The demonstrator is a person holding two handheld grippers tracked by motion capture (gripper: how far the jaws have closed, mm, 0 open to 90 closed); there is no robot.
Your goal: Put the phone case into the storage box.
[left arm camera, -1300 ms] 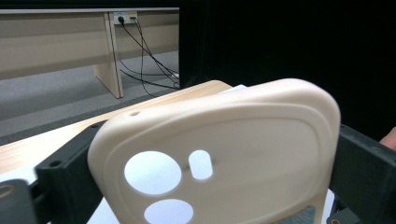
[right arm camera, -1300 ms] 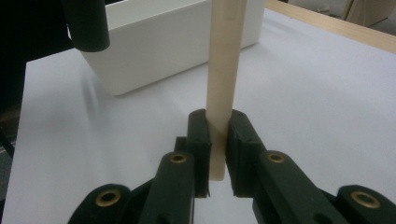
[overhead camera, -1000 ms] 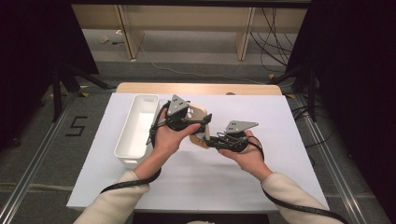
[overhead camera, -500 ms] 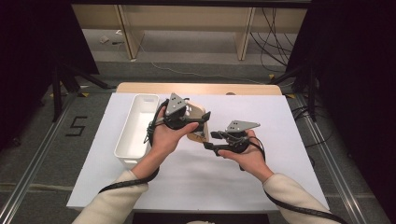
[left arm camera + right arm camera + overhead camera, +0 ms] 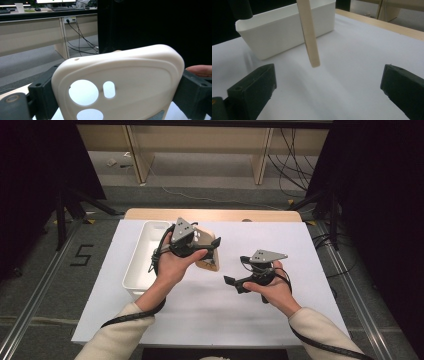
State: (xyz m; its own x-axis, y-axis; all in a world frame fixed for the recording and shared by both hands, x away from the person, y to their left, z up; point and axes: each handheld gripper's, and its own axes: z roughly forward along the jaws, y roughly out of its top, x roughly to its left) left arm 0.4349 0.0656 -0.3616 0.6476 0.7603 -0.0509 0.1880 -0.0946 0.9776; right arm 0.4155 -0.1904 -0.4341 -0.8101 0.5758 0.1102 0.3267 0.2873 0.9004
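A cream phone case [image 5: 209, 254] with camera cut-outs is held upright above the white table sheet [image 5: 300, 250]. My left gripper [image 5: 212, 245] is shut on it, its jaws pressing the two long edges of the case [image 5: 120, 80]. My right gripper [image 5: 231, 281] sits lower and to the right of the case, apart from it. Its jaws have just been opening and now stand wide with nothing between them. In the right gripper view the case [image 5: 309, 32] hangs edge-on ahead of the right gripper [image 5: 327, 85].
A long white bin [image 5: 142, 260] stands at the left of the sheet, just behind the case [image 5: 287, 32]. The wooden table edge [image 5: 215, 214] runs along the far side. Metal rails flank the table on the floor.
The right gripper has let go of the case, opened its jaws wide and drawn back to the right. The left gripper keeps the case in about the same place.
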